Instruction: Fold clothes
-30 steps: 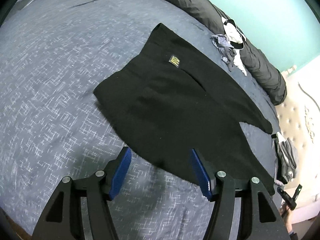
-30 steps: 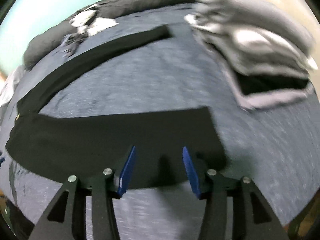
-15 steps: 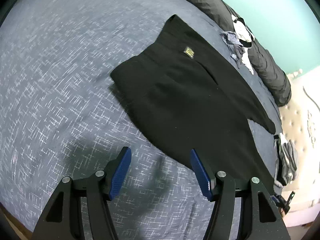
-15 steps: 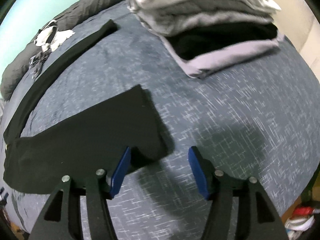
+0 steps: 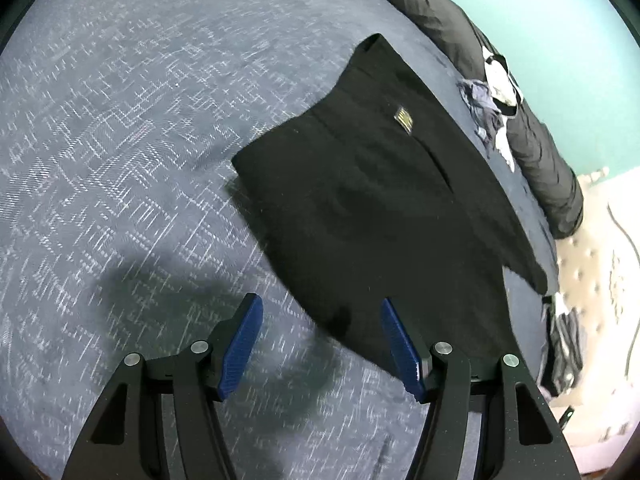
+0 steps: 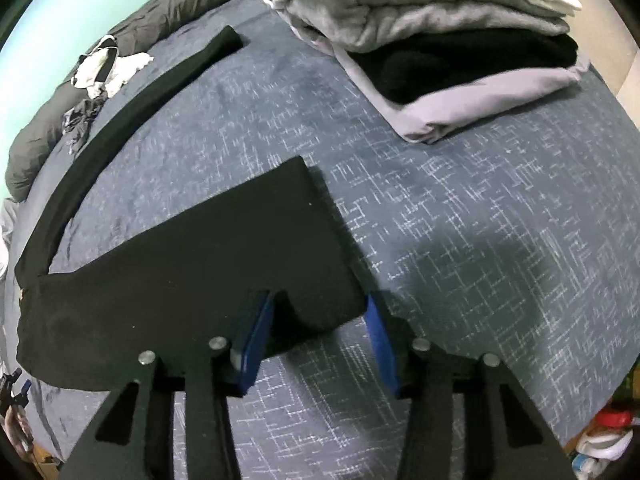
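Black trousers (image 5: pixel 380 200) lie flat on the blue-grey bedspread (image 5: pixel 120 140), waistband at the far end, a small gold label (image 5: pixel 403 119) near it. My left gripper (image 5: pixel 320 338) is open just above the trousers' near side edge. In the right wrist view the trousers (image 6: pixel 180 256) spread out with one leg curving away to the far left. My right gripper (image 6: pixel 316 328) is open, low over the near leg's hem corner, which lies between its blue pads (image 6: pixel 256 340).
A stack of folded grey, white and black clothes (image 6: pixel 440 32) sits at the far right. A dark rolled duvet (image 5: pixel 500 92) runs along the teal wall, with small crumpled garments (image 5: pixel 492 100) on it. The bed's edge is near the bottom right.
The right gripper swung from the near leg's long edge to its hem corner and dropped close over it. The left gripper shifted slightly toward the trousers' edge. Both stayed open.
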Demonstrator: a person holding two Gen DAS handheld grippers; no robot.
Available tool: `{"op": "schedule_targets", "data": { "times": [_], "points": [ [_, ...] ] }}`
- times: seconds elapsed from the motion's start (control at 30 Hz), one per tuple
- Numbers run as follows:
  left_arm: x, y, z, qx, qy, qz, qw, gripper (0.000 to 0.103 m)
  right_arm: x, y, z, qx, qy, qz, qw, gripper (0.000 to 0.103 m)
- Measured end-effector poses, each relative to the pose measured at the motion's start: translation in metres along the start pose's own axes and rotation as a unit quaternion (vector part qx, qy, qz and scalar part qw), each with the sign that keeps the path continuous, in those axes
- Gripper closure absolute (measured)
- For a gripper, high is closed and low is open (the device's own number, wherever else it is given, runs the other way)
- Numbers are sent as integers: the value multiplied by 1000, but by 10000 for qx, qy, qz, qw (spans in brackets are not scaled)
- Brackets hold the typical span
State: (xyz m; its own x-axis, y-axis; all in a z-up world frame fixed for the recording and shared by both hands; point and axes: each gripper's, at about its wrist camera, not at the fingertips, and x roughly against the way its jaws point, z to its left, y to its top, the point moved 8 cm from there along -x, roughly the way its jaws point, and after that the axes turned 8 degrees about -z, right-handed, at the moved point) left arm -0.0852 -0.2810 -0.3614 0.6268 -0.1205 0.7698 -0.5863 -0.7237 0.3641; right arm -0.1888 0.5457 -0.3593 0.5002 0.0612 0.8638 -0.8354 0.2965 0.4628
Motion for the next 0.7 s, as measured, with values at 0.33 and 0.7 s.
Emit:
{"op": "schedule_targets", "data": {
  "times": [0.33,0.7],
  "points": [
    [-8,19,-9,-114,-124,-169,9997,73,7,6,2,210,-34,-214,9995,89],
    [9,52,-39,-387,-364,-476,9975,99,32,45,41,681,68,-496,9964,95]
  ]
}}
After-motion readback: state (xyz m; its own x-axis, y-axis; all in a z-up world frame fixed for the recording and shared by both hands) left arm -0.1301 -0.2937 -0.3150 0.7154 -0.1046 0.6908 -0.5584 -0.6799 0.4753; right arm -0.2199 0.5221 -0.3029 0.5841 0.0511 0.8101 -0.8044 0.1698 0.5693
